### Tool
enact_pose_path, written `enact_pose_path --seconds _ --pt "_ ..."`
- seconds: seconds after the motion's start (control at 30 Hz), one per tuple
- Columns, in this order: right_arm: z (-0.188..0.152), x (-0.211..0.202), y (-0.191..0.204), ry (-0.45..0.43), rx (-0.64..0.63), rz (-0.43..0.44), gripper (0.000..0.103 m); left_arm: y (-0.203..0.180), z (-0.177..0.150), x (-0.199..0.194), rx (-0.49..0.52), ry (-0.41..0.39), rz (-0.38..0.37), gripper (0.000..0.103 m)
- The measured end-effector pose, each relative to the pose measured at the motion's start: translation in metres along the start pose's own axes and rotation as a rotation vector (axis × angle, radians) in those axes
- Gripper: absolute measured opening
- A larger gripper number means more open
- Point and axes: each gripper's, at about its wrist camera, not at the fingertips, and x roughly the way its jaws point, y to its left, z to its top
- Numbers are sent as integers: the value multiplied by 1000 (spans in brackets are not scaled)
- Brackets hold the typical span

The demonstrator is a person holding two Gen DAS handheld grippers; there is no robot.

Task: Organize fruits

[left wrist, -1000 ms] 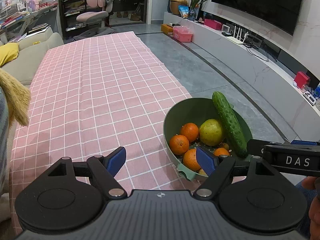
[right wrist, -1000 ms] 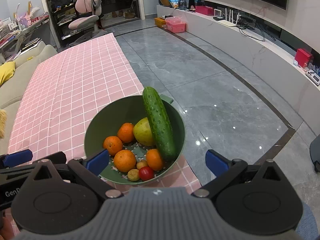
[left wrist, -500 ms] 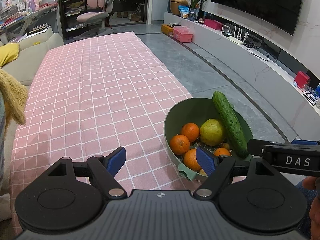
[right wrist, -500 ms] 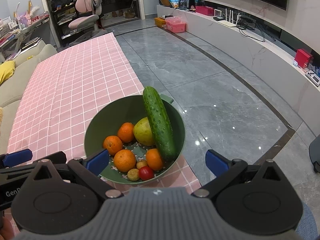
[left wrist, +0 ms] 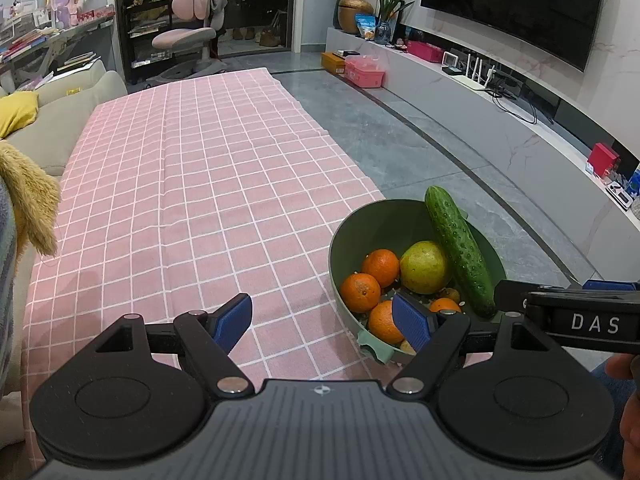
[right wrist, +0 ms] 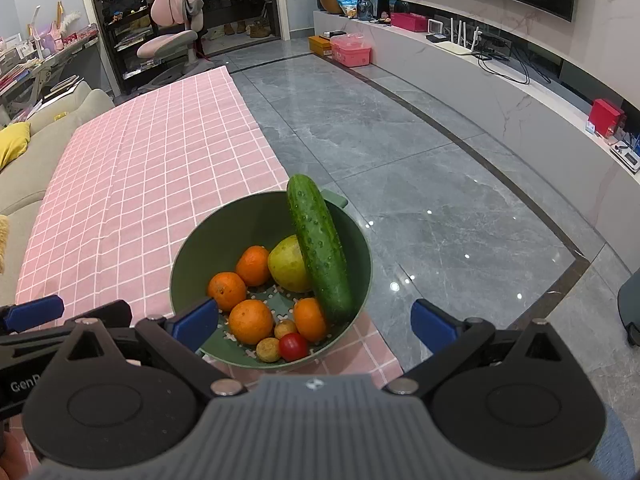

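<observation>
A green bowl (right wrist: 224, 240) stands at the near right corner of the pink checked tablecloth (right wrist: 140, 176). It holds a cucumber (right wrist: 318, 246) leaning on its rim, a yellow-green pear (right wrist: 288, 266), several oranges (right wrist: 251, 321), two small brown fruits (right wrist: 268, 350) and a red tomato (right wrist: 293, 346). My right gripper (right wrist: 314, 322) is open and empty just in front of the bowl. My left gripper (left wrist: 324, 322) is open and empty to the left of the bowl (left wrist: 360, 224); the cucumber (left wrist: 460, 252) and pear (left wrist: 424, 266) show there too.
The table's right edge drops to a grey tiled floor (right wrist: 420, 160). A beige sofa (left wrist: 60, 120) with a yellow cushion lies left of the table. A pink chair (left wrist: 188, 28) and shelves stand at the far end. A long TV bench (right wrist: 500, 92) runs along the right wall.
</observation>
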Motion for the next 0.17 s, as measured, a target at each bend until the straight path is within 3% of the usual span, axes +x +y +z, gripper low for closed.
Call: enact_pose_path --seconds 0.17 --pt "0 0 0 1 2 -1 99 0 0 0 -1 1 -2 93"
